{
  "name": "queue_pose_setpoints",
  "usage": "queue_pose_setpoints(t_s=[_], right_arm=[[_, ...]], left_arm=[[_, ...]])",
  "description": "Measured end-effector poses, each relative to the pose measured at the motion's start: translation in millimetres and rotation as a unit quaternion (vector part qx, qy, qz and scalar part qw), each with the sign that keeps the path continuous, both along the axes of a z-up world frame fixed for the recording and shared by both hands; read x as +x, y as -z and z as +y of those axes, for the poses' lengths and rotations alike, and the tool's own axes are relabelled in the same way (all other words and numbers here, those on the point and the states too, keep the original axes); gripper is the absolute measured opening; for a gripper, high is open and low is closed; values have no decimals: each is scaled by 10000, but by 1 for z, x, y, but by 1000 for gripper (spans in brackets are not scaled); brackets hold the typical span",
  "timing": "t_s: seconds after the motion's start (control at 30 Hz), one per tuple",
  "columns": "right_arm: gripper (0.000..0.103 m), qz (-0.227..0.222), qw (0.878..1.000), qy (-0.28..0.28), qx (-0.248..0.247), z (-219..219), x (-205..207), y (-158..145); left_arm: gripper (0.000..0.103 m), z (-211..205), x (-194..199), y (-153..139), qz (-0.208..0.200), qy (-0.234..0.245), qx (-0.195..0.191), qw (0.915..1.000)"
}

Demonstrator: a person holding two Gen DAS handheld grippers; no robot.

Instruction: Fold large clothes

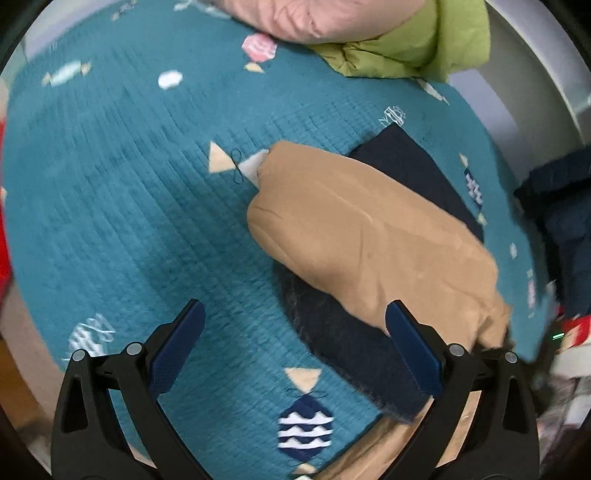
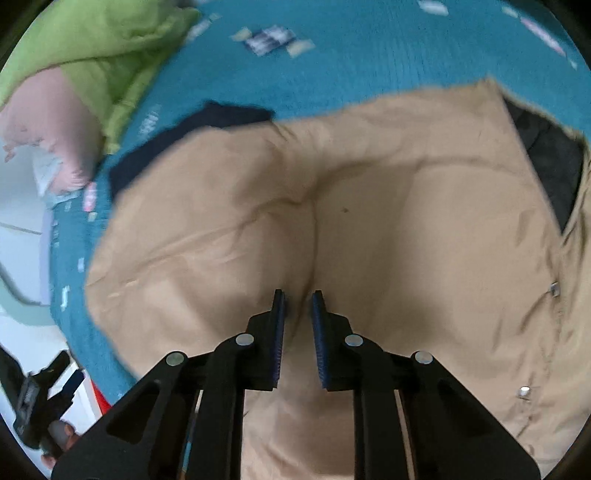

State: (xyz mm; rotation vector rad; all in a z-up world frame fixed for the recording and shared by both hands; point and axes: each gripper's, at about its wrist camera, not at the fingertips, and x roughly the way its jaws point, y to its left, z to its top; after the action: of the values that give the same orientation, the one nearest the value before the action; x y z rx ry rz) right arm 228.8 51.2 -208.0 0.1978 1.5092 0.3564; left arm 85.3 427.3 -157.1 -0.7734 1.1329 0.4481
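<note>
A tan padded jacket point(image 1: 369, 236) with dark navy lining point(image 1: 354, 350) lies on a teal patterned quilt point(image 1: 129, 206). My left gripper point(image 1: 295, 317) is open and empty above the quilt, beside the jacket's near edge. In the right wrist view the tan jacket point(image 2: 406, 229) fills most of the frame. My right gripper point(image 2: 298, 295) is nearly shut, pinching a raised fold of the tan fabric between its blue pads point(image 2: 279, 332). Dark lining point(image 2: 546, 155) shows at the jacket's right edge.
A lime-green garment point(image 1: 406, 44) and a pink one point(image 1: 314, 18) are piled at the quilt's far edge; they also show in the right wrist view, the green one point(image 2: 92, 48) at upper left. Dark blue clothing point(image 1: 565, 221) lies off the quilt to the right.
</note>
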Motion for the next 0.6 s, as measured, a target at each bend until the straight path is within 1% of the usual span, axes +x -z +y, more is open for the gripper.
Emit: queue_pose_setpoints(t_s=[0.03,0.1,0.17,0.27,0.33,0.4,0.43,0.47,0.5,0.53,0.57,0.6], right_arm=[[14,96,9999,58,31,1,1,8],[13,41,9999,101,-28,3,3,18],[13,-55,9999,98,-123,6,3,20],[13,-104,9994,33,-321,11,3,20],[13,-134,9992,36,-363,11,5,21],[13,-138,9992,84,-357,9,4,21],[13,-142,9992,100,-362,8,3,20],[13,-139,9992,102,-374,9,2,20],[13,-138,9991,105,-393,11,3,20],[13,-139,9990,110,-405,10,3,20],[13,-138,9990,112,-421,13,3,20],[13,-156,9988,94,-448,13,3,20]], left_arm=[[98,2,1,4,3,-64,-74,10000],[98,10,5,14,-89,-226,-334,9991],[98,17,10,26,-81,-391,-616,9973],[98,30,21,42,-179,-667,-847,9940],[98,39,30,55,-290,-857,-1133,9894],[97,47,36,70,-393,-1056,-1496,9823],[86,50,38,77,-448,-1187,-1700,9772],[66,54,38,87,-533,-1409,-1898,9702],[43,57,37,94,-523,-1548,-1998,9661],[37,59,36,101,-510,-1697,-2092,9617],[35,59,35,102,-550,-1728,-2100,9607],[31,58,34,99,-589,-1732,-2036,9618]])
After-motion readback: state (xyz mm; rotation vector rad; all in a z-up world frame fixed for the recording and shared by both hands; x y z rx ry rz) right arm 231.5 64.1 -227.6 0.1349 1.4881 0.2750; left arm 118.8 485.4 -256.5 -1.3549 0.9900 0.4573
